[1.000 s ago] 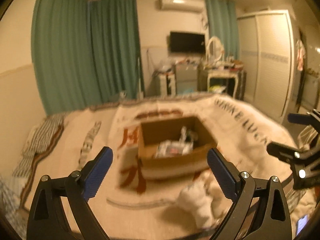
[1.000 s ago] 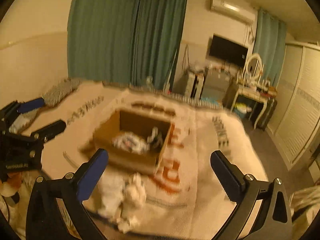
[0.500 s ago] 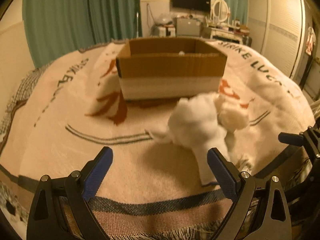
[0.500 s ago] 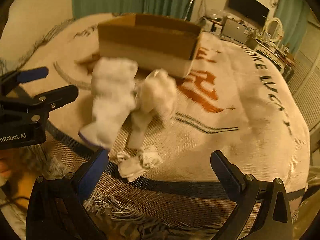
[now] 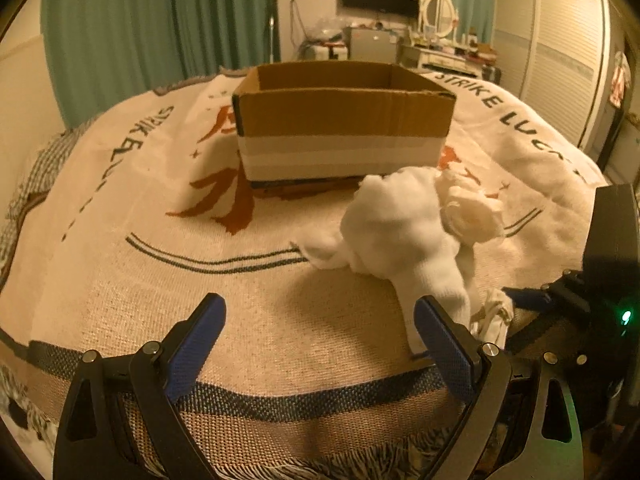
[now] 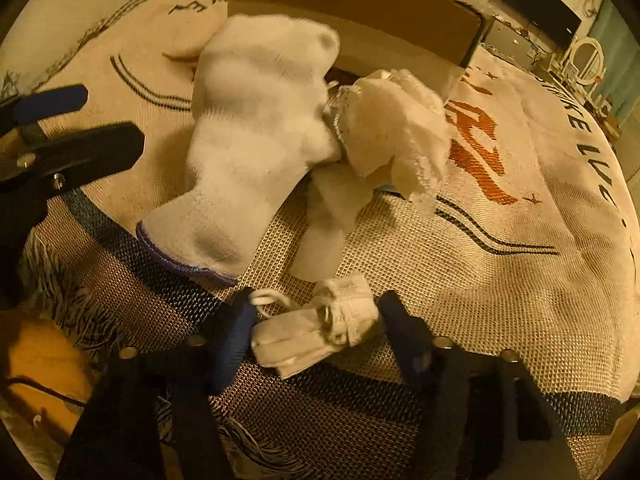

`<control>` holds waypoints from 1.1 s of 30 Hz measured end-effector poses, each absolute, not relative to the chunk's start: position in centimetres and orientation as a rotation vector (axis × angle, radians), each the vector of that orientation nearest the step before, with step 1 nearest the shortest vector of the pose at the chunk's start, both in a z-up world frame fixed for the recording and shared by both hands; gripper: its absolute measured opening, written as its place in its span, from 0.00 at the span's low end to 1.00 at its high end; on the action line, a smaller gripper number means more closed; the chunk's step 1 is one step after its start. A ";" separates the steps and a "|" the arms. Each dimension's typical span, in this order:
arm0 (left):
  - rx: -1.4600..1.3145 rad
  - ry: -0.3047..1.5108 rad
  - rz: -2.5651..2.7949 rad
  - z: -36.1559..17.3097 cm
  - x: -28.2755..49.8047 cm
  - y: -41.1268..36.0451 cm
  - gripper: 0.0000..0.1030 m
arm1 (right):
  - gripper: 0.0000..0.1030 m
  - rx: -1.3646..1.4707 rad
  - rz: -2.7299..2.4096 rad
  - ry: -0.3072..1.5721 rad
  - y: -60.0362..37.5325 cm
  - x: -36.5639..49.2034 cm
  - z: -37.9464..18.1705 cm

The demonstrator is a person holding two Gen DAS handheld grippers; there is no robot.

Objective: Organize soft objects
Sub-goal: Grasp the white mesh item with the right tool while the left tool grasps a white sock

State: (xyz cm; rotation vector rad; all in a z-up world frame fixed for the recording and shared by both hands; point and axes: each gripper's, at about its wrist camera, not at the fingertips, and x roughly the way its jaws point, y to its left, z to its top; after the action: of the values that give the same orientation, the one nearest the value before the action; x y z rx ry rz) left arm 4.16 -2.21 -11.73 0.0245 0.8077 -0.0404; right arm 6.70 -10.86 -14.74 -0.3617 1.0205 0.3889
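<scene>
A pile of white soft things lies on the woven blanket in front of a cardboard box: a white sock, a crumpled white cloth and a small folded white mask with ear loops. My right gripper is low at the blanket's front edge, its jaws standing on either side of the mask with gaps showing. My left gripper is open and empty, just left of the pile, its right finger beside the sock's cuff.
The box stands mid-blanket behind the pile. The blanket's fringed edge lies just under both grippers. Green curtains, a TV, a dressing table and a wardrobe are at the back of the room.
Both grippers dropped from above the box to the blanket's front edge and moved up to the white pile. The right gripper's jaws have narrowed around the small mask.
</scene>
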 end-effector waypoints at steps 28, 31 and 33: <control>0.107 0.844 -0.180 -13.6 11.3 -7.2 0.68 | 0.53 -0.153 0.304 0.857 -17.4 11.1 -7.9; 0.109 0.831 -0.192 -13.2 10.7 -6.7 0.55 | 0.53 -0.155 0.297 0.859 -17.3 11.2 -7.9; 0.093 0.826 -0.203 -12.9 9.9 -6.2 0.50 | 0.53 -0.158 0.290 0.854 -17.2 11.0 -7.7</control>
State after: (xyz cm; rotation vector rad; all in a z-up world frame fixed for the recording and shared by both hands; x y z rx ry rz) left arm 9.92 -6.16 -12.87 0.0929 0.8263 -0.2025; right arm 10.97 -17.23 -7.74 -0.1584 0.8536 0.2900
